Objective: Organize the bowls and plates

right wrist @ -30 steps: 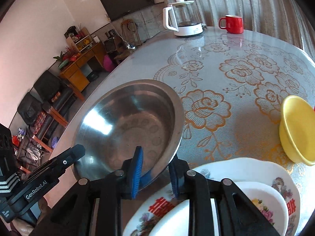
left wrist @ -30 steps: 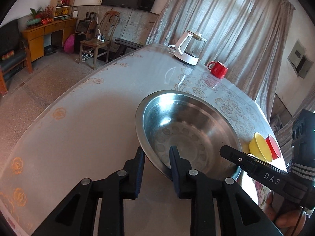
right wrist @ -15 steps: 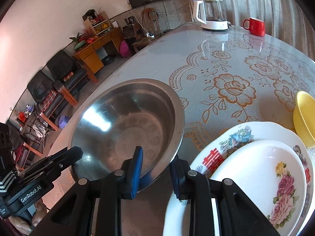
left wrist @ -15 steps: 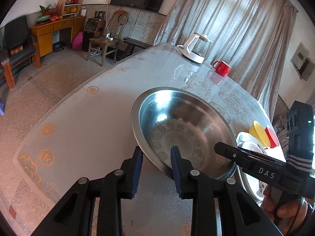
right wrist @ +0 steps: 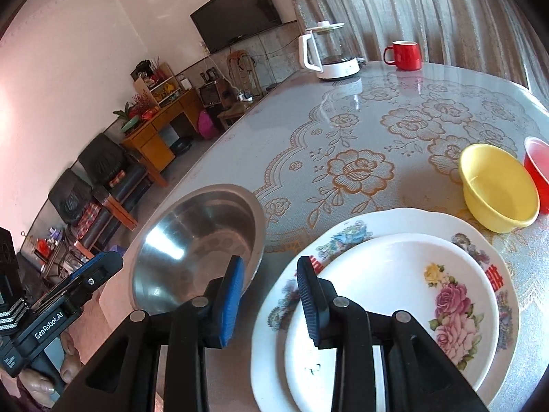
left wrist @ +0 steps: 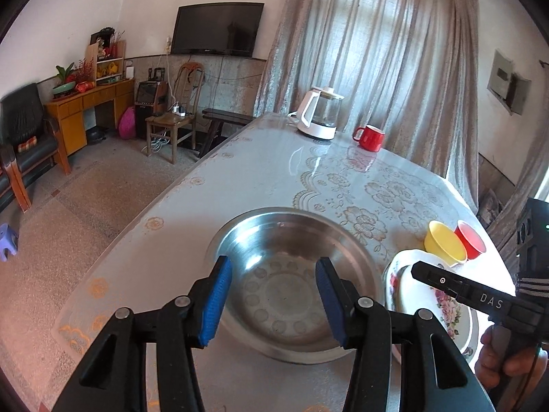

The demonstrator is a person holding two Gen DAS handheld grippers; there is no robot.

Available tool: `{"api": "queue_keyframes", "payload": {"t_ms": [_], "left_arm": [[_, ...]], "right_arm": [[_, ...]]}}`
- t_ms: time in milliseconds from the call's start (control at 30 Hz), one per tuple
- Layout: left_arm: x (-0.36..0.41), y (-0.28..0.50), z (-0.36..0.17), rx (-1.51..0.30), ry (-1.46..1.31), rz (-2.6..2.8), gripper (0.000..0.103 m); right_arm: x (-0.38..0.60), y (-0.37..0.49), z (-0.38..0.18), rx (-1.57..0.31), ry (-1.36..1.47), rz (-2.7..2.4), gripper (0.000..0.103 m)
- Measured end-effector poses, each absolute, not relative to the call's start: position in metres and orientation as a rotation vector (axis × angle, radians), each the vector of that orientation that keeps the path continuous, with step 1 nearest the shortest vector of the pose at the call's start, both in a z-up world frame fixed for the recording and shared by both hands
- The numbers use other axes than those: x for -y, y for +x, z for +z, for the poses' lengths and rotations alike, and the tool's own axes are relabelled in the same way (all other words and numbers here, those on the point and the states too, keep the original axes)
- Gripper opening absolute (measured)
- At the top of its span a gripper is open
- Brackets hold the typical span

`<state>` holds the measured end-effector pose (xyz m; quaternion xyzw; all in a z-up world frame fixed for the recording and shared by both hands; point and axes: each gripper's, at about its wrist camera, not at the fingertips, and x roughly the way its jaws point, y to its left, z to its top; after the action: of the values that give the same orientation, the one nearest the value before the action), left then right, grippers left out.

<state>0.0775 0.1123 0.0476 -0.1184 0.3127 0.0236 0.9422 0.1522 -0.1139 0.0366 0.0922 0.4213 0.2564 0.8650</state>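
Observation:
A wide steel bowl rests on the floral tablecloth near the table's left edge. My left gripper hovers over its near side; its jaws are opening, with the bowl's hollow showing between the blue pads and nothing pressed. My right gripper stands at the bowl's right rim, also opening, with its pads off the rim. Just to the right, two floral plates lie stacked. A yellow bowl and a red bowl sit behind them.
A white kettle and a red mug stand at the far end of the table. The table edge drops to the floor on the left, where there are chairs, a desk and a small stool. A hand holds the right gripper.
Both grippers were shut on the steel bowl's rim. They have let go, opened and drawn back and upward. The bowl now sits on the table beside the plates.

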Motion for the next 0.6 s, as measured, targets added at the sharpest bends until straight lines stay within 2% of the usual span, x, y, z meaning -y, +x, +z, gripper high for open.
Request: {"api": "queue_keyframes", "payload": {"t_ms": [100,233,600], "left_arm": [[-0.09,0.091,0.055,-0.64,-0.207,-0.031,0.054],[-0.05,0.113,0.066,-0.649,-0.132,-0.14,0.07],[0.055,0.196,0.054,-0.824,-0.009,-0.303,0.071]], "right_arm": [[0.145,0.151,0.04,-0.857,0.26,0.476,0.032],[0.191,0.156,0.039,-0.831,0.352,0.379,0.032],[0.3,0.175,0.022,-0.798,0.578,0.124,0.032]]}}
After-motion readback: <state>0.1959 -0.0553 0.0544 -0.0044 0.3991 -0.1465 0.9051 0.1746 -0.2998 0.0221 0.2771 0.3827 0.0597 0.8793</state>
